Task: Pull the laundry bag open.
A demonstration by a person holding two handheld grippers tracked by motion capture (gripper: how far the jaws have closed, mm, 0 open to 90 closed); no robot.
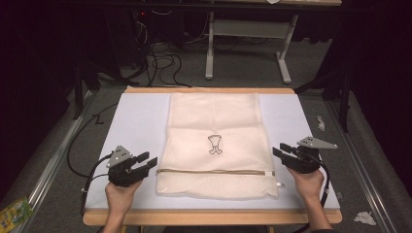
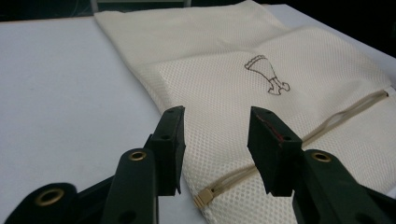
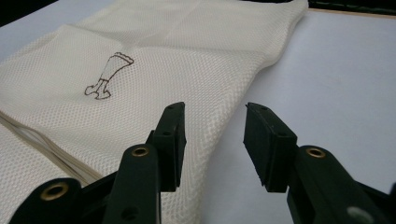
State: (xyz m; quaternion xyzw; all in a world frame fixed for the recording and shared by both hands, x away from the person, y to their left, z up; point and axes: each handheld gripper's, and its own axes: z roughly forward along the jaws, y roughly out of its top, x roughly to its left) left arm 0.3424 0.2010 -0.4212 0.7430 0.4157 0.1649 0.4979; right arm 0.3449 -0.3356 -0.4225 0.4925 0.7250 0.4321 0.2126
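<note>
- Centrally in the high view, a cream mesh bag [image 1: 216, 145] lay flat on the white table [image 1: 131, 126], its zipper [image 1: 216, 172] running across near the lower edge.
- At lower left, the left gripper [image 1: 151, 164] sat just beside the bag's edge, jaws spread, pinching nothing.
- At lower right, the right gripper [image 1: 278, 151] sat just beside the opposite edge, jaws likewise spread and empty.
- A small brown drawing [image 1: 215, 144] marked the bag's middle.

Probably a lab or recording studio: dark surround, cable tangle [image 1: 163, 60] on grey carpet, white-topped table [image 1: 131, 121], metal stand [image 1: 248, 43].
</note>
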